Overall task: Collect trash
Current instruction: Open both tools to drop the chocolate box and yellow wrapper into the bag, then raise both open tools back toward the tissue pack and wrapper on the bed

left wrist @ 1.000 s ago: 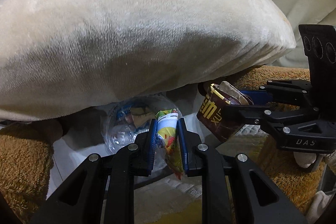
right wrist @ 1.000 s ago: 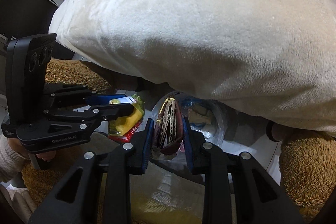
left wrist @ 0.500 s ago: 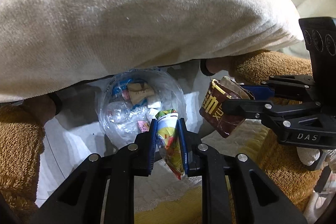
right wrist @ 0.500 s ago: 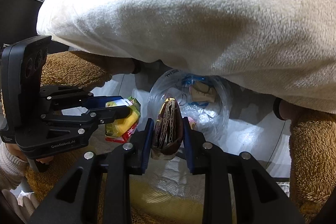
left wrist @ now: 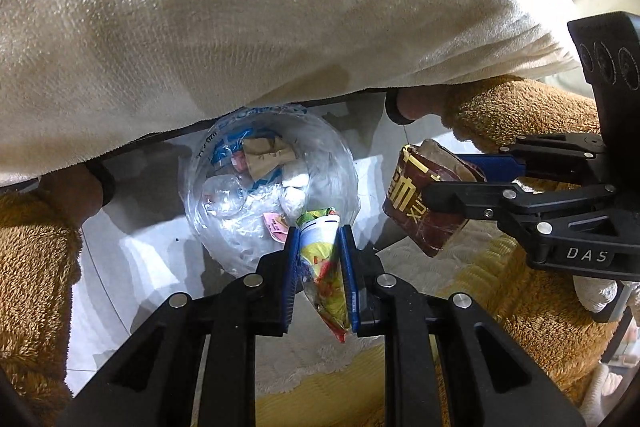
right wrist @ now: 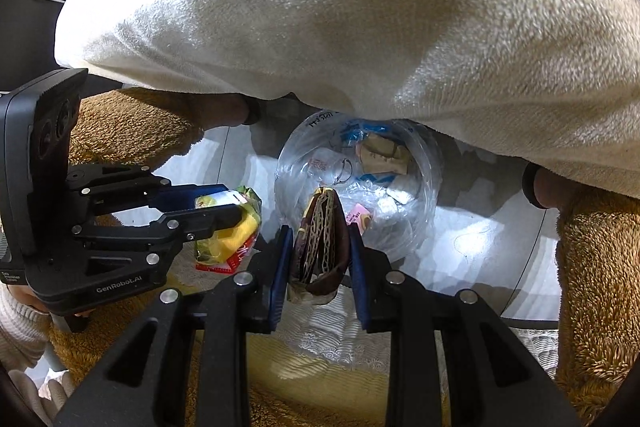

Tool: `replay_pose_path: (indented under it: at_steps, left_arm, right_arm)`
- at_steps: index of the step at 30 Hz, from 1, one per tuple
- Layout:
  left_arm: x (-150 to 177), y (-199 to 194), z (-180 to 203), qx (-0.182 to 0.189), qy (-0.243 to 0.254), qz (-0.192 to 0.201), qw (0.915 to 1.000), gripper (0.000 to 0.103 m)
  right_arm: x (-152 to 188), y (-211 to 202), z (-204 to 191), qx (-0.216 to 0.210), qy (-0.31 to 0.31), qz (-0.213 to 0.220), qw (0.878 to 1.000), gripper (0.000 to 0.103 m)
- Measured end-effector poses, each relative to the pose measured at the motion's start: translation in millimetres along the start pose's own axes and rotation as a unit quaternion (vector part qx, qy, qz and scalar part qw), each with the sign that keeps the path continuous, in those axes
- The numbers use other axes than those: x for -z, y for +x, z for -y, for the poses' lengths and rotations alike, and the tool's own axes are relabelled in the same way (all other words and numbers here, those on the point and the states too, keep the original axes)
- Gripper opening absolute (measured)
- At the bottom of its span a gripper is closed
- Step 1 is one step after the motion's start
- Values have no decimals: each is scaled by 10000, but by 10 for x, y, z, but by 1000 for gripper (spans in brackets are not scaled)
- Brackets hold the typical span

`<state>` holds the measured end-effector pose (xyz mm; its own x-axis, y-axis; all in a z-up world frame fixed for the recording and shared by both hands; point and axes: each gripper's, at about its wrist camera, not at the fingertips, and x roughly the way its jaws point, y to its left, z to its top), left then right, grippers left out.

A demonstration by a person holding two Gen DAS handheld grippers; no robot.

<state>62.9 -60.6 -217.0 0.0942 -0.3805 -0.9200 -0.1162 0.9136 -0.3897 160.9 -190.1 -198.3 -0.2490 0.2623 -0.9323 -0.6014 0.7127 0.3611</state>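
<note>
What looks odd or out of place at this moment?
Little is amiss. Both wrappers are pinched cleanly: the left gripper holds a yellow-green wrapper, the right gripper a brown wrapper. The one oddity: a cream blanket overhangs the far rim of the clear trash bag.

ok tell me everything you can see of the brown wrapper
The brown wrapper is a glossy, crumpled foil-like snack packet, dark brown with gold lettering and a gold strip at its top. It is squeezed between the pads of the right gripper, standing edge-up, bulging at both ends. It hangs above the floor, beside the clear trash bag. Nothing else touches it.
</note>
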Motion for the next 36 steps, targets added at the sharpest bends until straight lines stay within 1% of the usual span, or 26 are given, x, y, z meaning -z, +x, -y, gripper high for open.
replay_pose_path:
  at_steps: [11, 12, 13, 14, 15, 16, 20, 24, 27, 30, 33, 36]
  left_arm:
    - [-7, 20, 3, -43, 17, -60, 10000, 19]
    - [-7, 24, 0, -47, 17, -77, 10000, 22]
    - [-8, 35, -2, -38, 9, -124, 9999, 22]
    - [-10, 63, -10, -32, 4, -231, 9997, 32]
    - [-6, 102, -15, -122, -19, -351, 9993, 53]
    - [-9, 114, -24, -190, -57, -355, 9992, 59]
    - [-21, 72, -24, -181, -40, -250, 9995, 59]
    - [-23, 49, -61, -175, -119, -221, 9995, 59]
    - [-16, -33, -47, -146, -58, -30, 9999, 59]
    - [-24, -155, -14, -166, 51, 283, 9994, 59]
    - [-18, -306, -4, 2, 102, 616, 9981, 59]
    - [-4, -473, 4, 11, 218, 948, 9953, 59]
  right_arm:
    - [-2, 7, 34, 4, 30, -4, 10000, 29]
    - [-3, 7, 37, 10, 47, -10, 10000, 29]
    - [-7, 4, 49, 33, 85, -6, 10000, 32]
    - [-11, 6, 53, 61, 115, 7, 9999, 38]
    - [-14, -5, 65, 93, 157, 55, 9998, 54]
    - [-18, -20, 82, 97, 208, 100, 9997, 57]
    - [-26, -24, 157, 66, 352, 107, 9993, 57]
    - [-23, -38, 156, 42, 346, 120, 9993, 57]
    - [-22, -118, 133, -42, 283, 309, 9991, 57]
    - [-3, -229, 105, -142, 168, 579, 9981, 57]
    - [29, -360, 86, -218, 42, 890, 9958, 58]
    - [70, -507, 59, -277, -106, 1207, 9922, 58]
